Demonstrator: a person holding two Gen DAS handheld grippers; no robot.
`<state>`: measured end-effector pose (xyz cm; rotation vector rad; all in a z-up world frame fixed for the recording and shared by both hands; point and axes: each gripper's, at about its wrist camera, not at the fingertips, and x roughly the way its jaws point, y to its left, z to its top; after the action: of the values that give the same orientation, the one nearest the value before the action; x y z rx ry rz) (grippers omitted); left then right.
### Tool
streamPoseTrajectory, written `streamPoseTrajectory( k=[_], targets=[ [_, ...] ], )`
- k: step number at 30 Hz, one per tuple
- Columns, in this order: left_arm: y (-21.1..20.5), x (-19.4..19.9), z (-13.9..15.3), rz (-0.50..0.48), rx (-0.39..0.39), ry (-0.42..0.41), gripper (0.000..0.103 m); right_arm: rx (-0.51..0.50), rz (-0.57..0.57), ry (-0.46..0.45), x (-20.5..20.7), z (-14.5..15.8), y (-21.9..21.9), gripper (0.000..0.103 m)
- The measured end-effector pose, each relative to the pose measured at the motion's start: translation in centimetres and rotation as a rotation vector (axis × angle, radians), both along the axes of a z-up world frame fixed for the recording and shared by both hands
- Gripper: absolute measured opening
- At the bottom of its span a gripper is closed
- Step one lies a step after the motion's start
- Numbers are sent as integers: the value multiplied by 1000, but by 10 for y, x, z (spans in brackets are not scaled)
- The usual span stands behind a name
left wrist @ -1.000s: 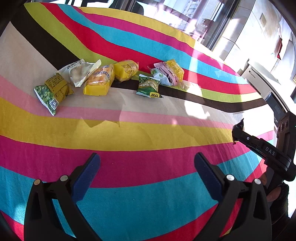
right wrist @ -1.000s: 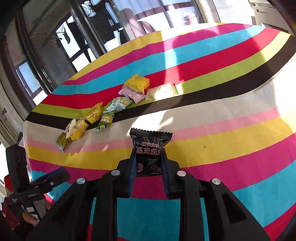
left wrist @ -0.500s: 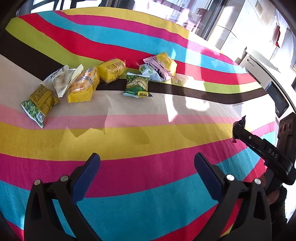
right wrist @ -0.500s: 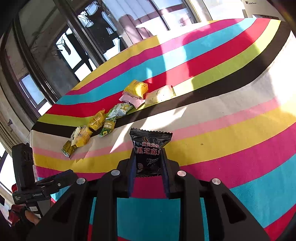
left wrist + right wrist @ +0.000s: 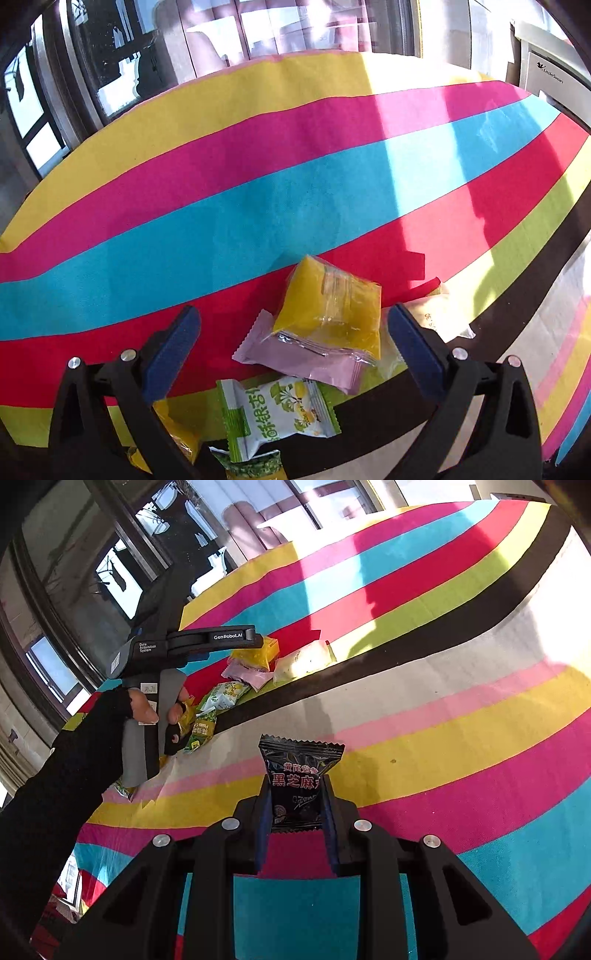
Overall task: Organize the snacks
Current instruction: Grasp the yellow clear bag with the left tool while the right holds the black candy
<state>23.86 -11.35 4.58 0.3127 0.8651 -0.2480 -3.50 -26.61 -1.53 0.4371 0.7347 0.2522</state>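
Observation:
My left gripper is open and hovers over the snack row, its blue fingers either side of a yellow packet that lies on a pink packet. A white-green packet lies just below them. A pale packet lies to the right, partly hidden by the right finger. My right gripper is shut on a black sesame snack packet, held upright above the striped cloth. The right wrist view shows the left gripper's body over the row, with the yellow packet and pale packet beyond it.
A striped tablecloth covers the table. More green and yellow packets lie along the row by the gloved hand. Windows stand past the far edge and a white appliance at the right.
My left gripper has moved forward from the near side of the table to right over the snack row, still open. My right gripper still holds the black packet.

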Motion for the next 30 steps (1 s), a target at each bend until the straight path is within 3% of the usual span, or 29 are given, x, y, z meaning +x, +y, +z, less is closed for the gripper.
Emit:
streamPoseTrajectory(
  k=[4, 5, 6, 7, 11, 17, 23, 25, 27, 30],
  targets=[
    [-19, 21, -17, -39, 73, 44, 101, 5, -8, 3, -1, -1, -2, 24],
    [-21, 24, -21, -56, 84, 60, 96, 6, -9, 4, -1, -1, -2, 24],
    [-23, 24, -25, -80, 95, 71, 85, 6, -9, 5, -1, -1, -2, 24],
    [-24, 23, -28, -100, 112, 80, 57, 8, -9, 4, -1, -1, -2, 24],
    [-11, -3, -7, -143, 49, 1, 56, 11, -11, 2, -1, -1, -3, 24],
    [50, -86, 45, -154, -214, -86, 57, 10, -13, 1, -1, 0, -3, 24],
    [102, -231, 32, -118, -319, -88, 57, 10, -19, 2, 0, 0, -4, 24],
    [110, -272, 23, -82, -312, -84, 57, 10, -16, 3, 1, 0, -4, 24],
    [121, -303, 16, -41, -308, -78, 57, 8, -16, 5, 1, 0, -4, 24],
    [143, -341, 11, 13, -377, -43, 57, 14, -10, -19, -2, 3, -4, 24]
  ],
)
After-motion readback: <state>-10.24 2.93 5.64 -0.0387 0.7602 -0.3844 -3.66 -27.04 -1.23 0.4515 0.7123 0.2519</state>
